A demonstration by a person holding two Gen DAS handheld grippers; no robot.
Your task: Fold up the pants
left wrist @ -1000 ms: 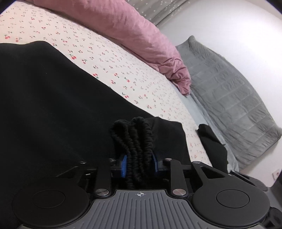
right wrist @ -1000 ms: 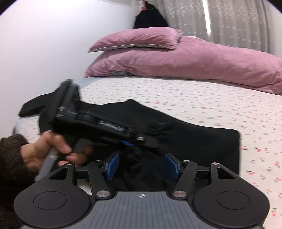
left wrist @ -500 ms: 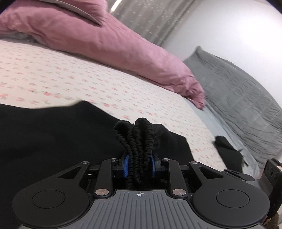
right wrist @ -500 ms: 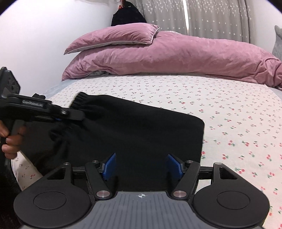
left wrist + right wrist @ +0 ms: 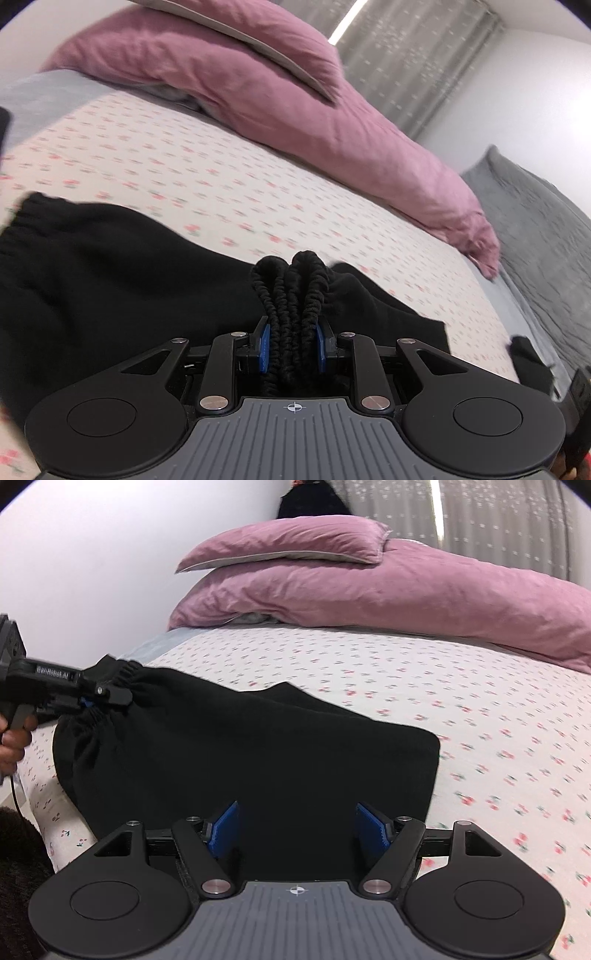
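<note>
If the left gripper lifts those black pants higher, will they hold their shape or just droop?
The black pants will probably droop: the cloth already sags from the bunched waistband clamped in the left gripper. They look thick, so likely a bit heavy. The gathered elastic should resist slipping from the fingers.

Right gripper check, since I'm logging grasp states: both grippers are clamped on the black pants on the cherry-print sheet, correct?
Not quite. Only the left gripper is clamped, its jaws shut on the gathered elastic waistband of the black pants. The right wrist view shows the right gripper with jaws wide apart and nothing between them, over the pants. The pants do lie on the cherry-print sheet.
</note>
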